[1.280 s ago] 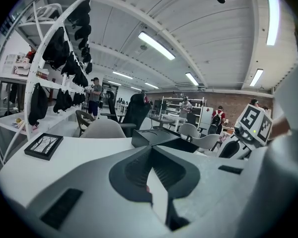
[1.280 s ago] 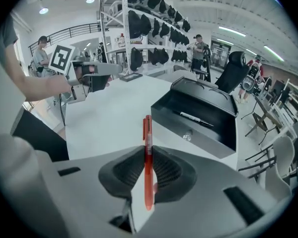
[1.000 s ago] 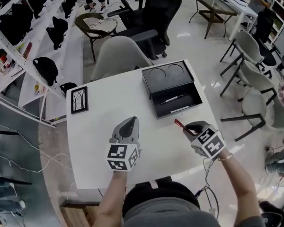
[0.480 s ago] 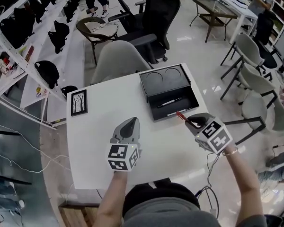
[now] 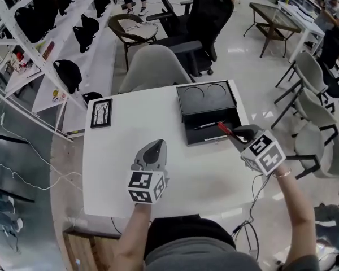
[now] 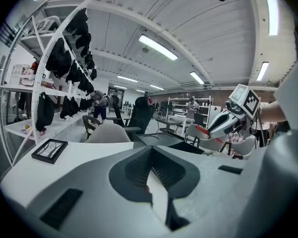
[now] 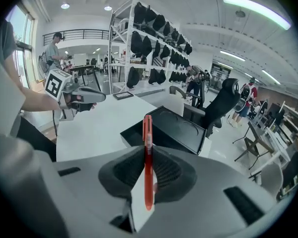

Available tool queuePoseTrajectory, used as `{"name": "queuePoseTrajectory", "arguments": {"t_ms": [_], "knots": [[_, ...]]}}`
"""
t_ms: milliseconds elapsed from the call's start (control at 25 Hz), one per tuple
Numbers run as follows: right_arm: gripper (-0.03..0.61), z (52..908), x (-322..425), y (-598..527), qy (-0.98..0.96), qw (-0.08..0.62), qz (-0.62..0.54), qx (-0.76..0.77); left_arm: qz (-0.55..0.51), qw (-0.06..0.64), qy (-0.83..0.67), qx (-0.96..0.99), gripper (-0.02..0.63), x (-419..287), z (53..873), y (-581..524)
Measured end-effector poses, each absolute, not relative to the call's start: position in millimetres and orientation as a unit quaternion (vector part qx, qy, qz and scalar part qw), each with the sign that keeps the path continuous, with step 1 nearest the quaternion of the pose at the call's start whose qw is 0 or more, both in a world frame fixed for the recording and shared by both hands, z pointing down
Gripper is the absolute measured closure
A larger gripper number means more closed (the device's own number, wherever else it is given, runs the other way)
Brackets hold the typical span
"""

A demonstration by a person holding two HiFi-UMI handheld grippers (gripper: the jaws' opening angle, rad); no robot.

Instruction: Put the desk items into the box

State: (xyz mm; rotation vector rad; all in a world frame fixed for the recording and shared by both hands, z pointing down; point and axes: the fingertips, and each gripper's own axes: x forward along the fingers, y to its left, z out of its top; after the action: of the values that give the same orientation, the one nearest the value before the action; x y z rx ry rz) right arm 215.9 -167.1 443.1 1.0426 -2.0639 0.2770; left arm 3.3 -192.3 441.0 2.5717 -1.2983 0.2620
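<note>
Right gripper is clamping red pen beside open black box at desk's far right corner; left gripper, jaws together, is holding nothing

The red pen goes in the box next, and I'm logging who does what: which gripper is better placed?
Right. The right gripper is shut on the red pen right at the open black box. The left gripper is shut, empty, farther off over the table.
</note>
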Motion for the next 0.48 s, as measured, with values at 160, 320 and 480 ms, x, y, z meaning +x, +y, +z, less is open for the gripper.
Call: {"name": "queuePoseTrajectory", "arguments": {"t_ms": [160,320,480], "knots": [[0.526,448,211,-185,-0.817,0.413,0.093,0.391,0.096,0.127,-0.458,0.875,0.609,-7,444,-195],[0.526,457,200,-202,-0.818,0.426,0.093,0.374,0.096,0.138,-0.467,0.868,0.609,-17,451,-202],[0.526,472,189,-219,-0.818,0.447,0.082,0.352,0.099,0.148,-0.468,0.866,0.609,-23,458,-209]]}}
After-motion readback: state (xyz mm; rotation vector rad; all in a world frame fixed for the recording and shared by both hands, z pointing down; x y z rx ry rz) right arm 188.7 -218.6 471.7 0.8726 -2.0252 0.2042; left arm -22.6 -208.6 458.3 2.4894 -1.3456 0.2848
